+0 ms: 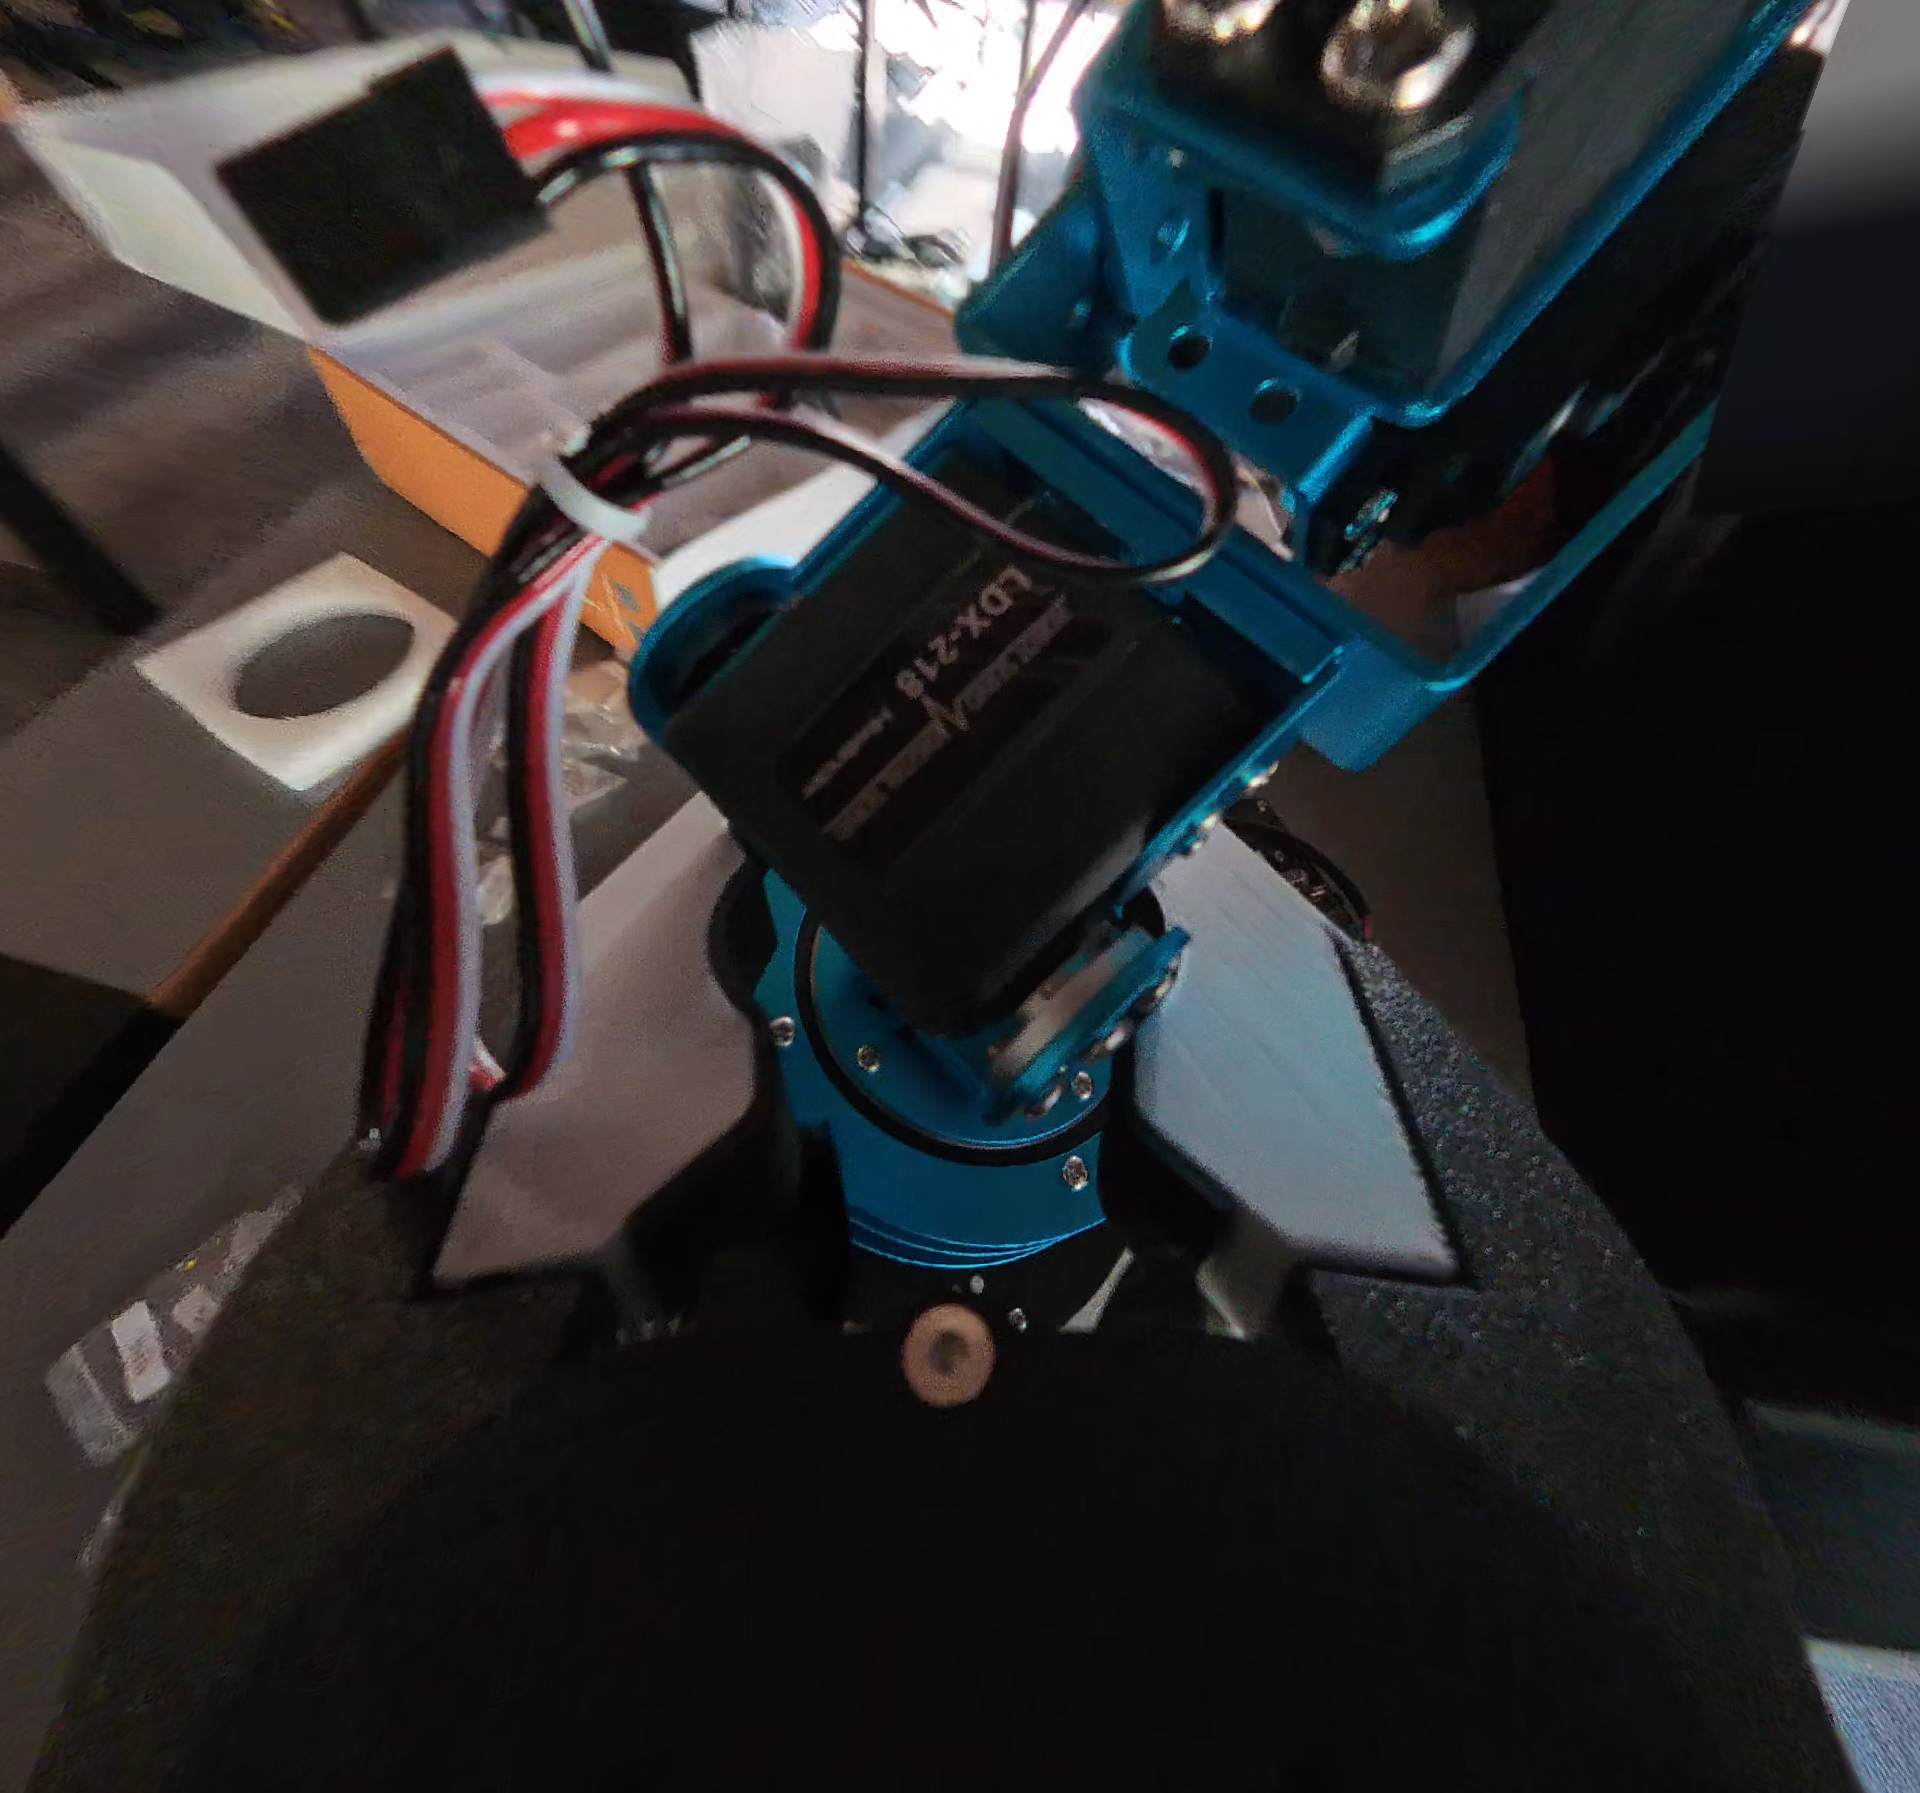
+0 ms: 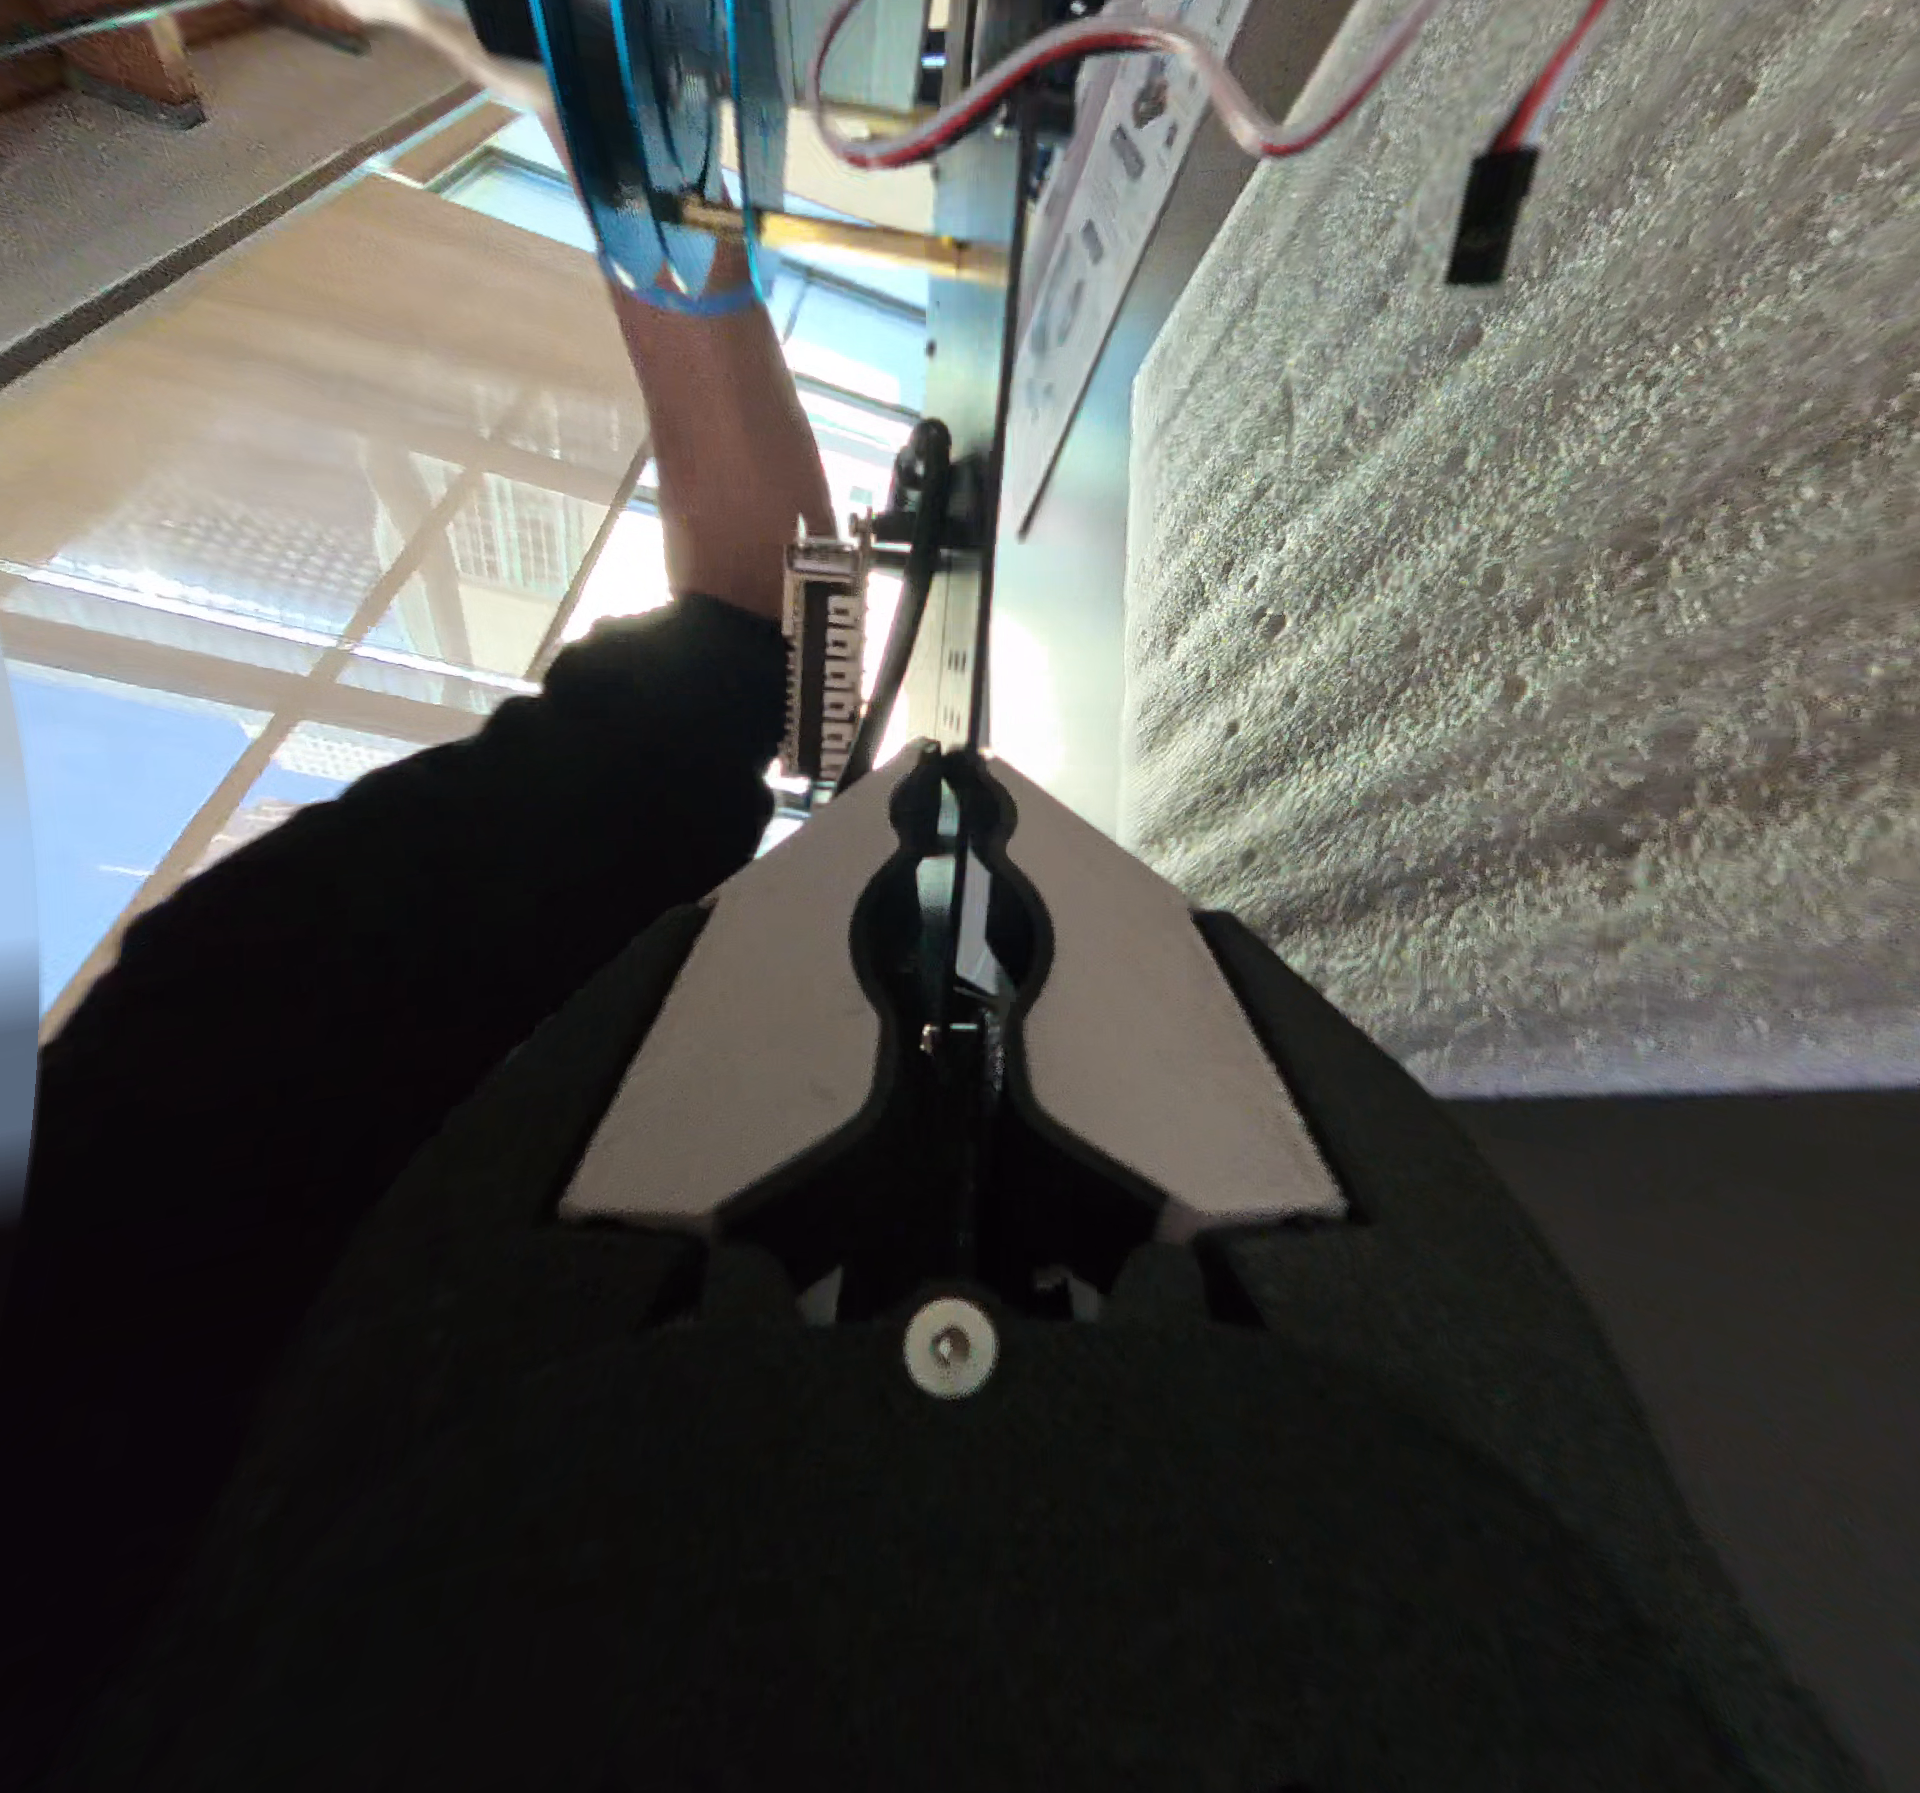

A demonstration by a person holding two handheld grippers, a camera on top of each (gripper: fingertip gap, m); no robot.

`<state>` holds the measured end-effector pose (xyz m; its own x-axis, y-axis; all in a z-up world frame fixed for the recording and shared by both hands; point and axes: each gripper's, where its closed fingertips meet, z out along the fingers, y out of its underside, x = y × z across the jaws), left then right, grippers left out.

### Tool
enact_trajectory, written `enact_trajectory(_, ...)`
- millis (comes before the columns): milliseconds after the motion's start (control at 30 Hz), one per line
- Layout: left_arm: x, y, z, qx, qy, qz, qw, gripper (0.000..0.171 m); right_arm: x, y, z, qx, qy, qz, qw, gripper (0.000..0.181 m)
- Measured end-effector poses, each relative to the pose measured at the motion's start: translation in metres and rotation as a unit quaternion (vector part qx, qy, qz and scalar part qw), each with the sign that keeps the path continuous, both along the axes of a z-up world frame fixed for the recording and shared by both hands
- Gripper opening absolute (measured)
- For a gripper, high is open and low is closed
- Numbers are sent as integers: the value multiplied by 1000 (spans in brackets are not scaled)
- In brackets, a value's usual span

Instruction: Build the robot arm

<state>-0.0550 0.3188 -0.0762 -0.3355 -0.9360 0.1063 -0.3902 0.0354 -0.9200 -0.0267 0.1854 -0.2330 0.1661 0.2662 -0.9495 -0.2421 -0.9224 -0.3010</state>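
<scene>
Robotics workshop: blue servo arm [image 1: 1091, 663], loose wiring [image 1: 499, 808], workbench [image 1: 125, 850].

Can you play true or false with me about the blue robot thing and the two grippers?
1. The left gripper is around the round base of the blue robot arm. True.
2. The motor on that arm is yellow. False: the motor is black.
3. The right gripper is wide open. False: it is shut on a thin black plate.
4. Red, white and black wires hang beside the arm. True.
5. The loose black plug is pushed into a socket. False: it dangles free.
</scene>
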Motion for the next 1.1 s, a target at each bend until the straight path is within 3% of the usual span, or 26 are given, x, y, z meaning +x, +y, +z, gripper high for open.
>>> enact_trajectory(200,34,26,-36,-11,75,-131,989,68,-16,12,-28,-27,-18,-48,998,5)
enact_trajectory(367,71,17,-49,-2,84,-230,970,72,-8,10,-48,-41,-66,-80,994,8)
enact_trajectory(500,86,7,-60,1,91,-292,952,70,-17,3,-63,-21,-147,-54,987,12)
enact_trajectory(700,95,23,-84,-46,91,-302,948,65,-21,-6,-63,33,-210,-36,976,24)
enact_trajectory(867,95,27,-89,-56,66,-306,948,65,-17,-13,-51,57,-204,-98,972,47)
enact_trajectory(933,91,25,-88,-42,59,-310,948,65,-3,-19,-42,66,-191,-141,969,39)
enact_trajectory(1000,90,25,-88,-38,56,-302,951,65,26,-32,-32,106,-231,-170,952,24)
enact_trajectory(1100,93,27,-89,-50,63,-281,956,65,57,-61,4,166,-180,-158,957,25)
